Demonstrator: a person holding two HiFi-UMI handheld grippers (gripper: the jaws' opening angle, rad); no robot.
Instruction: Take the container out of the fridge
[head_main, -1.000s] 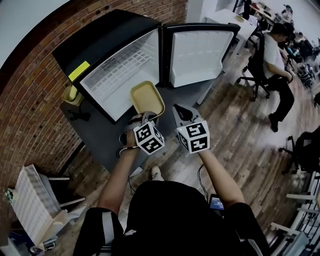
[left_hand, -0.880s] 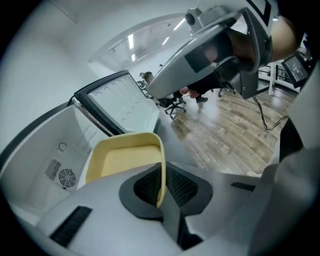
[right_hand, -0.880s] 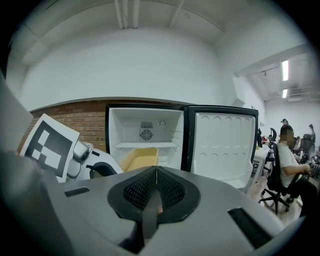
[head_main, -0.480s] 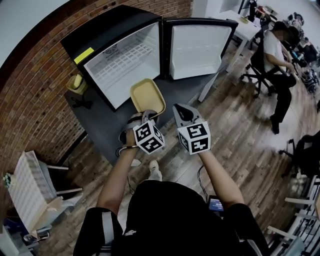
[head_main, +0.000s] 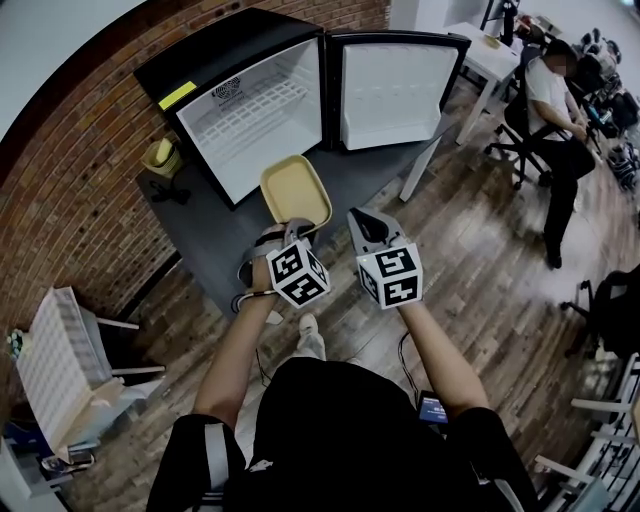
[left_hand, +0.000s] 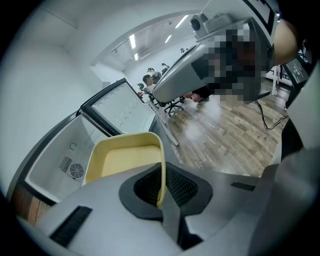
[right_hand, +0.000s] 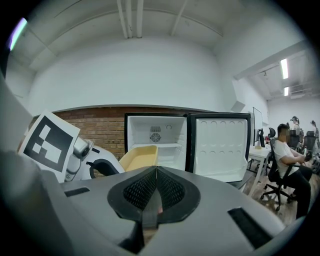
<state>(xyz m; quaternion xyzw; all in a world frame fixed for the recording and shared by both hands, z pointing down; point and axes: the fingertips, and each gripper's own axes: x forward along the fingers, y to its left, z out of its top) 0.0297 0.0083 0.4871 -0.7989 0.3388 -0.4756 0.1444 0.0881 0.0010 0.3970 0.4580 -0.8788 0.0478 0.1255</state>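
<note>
A shallow yellow container (head_main: 295, 193) hangs in the air in front of the small black fridge (head_main: 250, 110), whose door (head_main: 392, 90) stands wide open and whose white inside looks bare. My left gripper (head_main: 288, 233) is shut on the container's near rim; the left gripper view shows the rim (left_hand: 161, 180) pinched between the dark pads. The right gripper (head_main: 366, 226) is held beside it, shut with nothing in it. From the right gripper view the container (right_hand: 137, 157) shows left of centre, before the fridge (right_hand: 155, 137).
The fridge stands on a dark table (head_main: 215, 255) against a brick wall (head_main: 60, 200). A yellow object (head_main: 160, 157) sits left of the fridge. A person sits on an office chair (head_main: 520, 120) at a white desk to the right. A white rack (head_main: 55, 365) stands at lower left.
The fridge and table have slid up and farther away in the head view. Both grippers and the held container keep their places in the picture.
</note>
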